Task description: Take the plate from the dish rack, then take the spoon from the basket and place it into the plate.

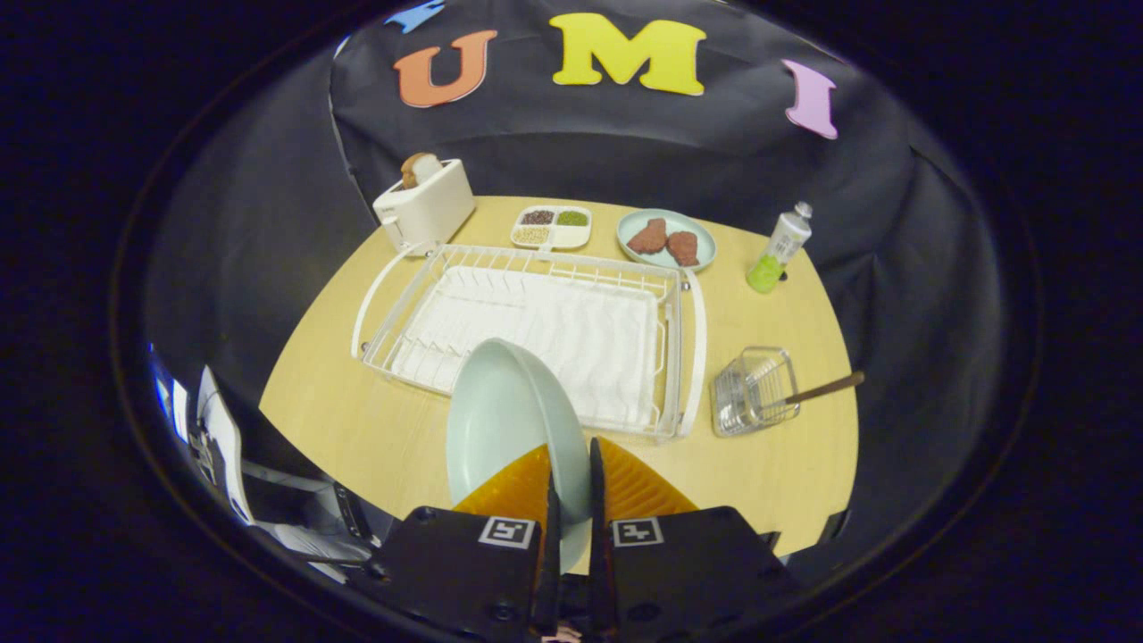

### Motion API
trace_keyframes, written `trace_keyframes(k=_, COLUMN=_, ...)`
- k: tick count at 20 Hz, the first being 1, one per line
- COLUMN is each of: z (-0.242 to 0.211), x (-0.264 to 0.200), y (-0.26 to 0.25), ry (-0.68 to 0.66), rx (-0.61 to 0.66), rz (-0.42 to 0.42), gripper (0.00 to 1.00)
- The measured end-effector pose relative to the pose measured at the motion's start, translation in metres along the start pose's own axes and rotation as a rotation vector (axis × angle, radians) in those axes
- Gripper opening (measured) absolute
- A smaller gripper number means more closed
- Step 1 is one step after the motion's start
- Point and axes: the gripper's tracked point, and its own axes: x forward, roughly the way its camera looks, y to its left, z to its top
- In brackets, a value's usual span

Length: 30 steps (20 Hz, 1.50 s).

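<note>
Gripper view, gripper (pixel 571 478) pinching the pale plate (pixel 509 420) on edge, hanging just before the dish rack (pixel 536 321), basket (pixel 755 390) holding spoon (pixel 826 388) sitting beside the rack.

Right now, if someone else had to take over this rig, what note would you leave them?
Gripper: shut on the pale plate, both fingers pinching its rim, the plate held on edge above the table.
Dish rack: just beyond the plate, with nothing on its white mat.
Spoon: in the wire basket beside the rack, handle sticking out over the side.
Done: plate taken out of the rack.
Left: set the plate down on the table, release it, take the spoon from the basket and lay it in the plate.
</note>
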Motion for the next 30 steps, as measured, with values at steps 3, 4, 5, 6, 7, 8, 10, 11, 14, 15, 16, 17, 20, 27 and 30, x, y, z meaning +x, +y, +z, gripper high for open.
trace_keyframes(k=3, z=-0.041, x=0.025, y=-0.011, ry=0.039, rx=0.152, rz=0.087, gripper=0.18)
trace_keyframes(k=4, z=-0.053, x=0.034, y=-0.013, ry=0.059, rx=0.18, rz=0.11, gripper=0.18)
trace_keyframes(k=5, z=-0.063, x=0.041, y=-0.016, ry=0.074, rx=0.208, rz=0.13, gripper=0.18)
trace_keyframes(k=6, z=-0.068, x=0.048, y=-0.021, ry=0.08, rx=0.234, rz=0.141, gripper=0.18)
trace_keyframes(k=7, z=-0.072, x=0.055, y=-0.025, ry=0.084, rx=0.253, rz=0.152, gripper=0.18)
trace_keyframes(k=8, z=-0.076, x=0.06, y=-0.028, ry=0.088, rx=0.271, rz=0.163, gripper=0.18)
trace_keyframes(k=10, z=-0.084, x=0.067, y=-0.031, ry=0.097, rx=0.29, rz=0.192, gripper=0.18)
trace_keyframes(k=11, z=-0.085, x=0.07, y=-0.032, ry=0.099, rx=0.301, rz=0.205, gripper=0.18)
trace_keyframes(k=14, z=-0.092, x=0.077, y=-0.035, ry=0.106, rx=0.301, rz=0.24, gripper=0.18)
trace_keyframes(k=15, z=-0.094, x=0.081, y=-0.036, ry=0.109, rx=0.305, rz=0.25, gripper=0.18)
trace_keyframes(k=16, z=-0.096, x=0.083, y=-0.038, ry=0.113, rx=0.312, rz=0.253, gripper=0.18)
trace_keyframes(k=17, z=-0.098, x=0.086, y=-0.042, ry=0.117, rx=0.307, rz=0.243, gripper=0.21)
trace_keyframes(k=20, z=-0.108, x=0.1, y=-0.051, ry=0.132, rx=0.297, rz=0.224, gripper=0.27)
trace_keyframes(k=27, z=-0.104, x=0.097, y=-0.071, ry=0.079, rx=0.218, rz=0.147, gripper=0.5)
trace_keyframes(k=30, z=-0.089, x=0.082, y=-0.087, ry=-0.015, rx=0.173, rz=0.099, gripper=0.72)
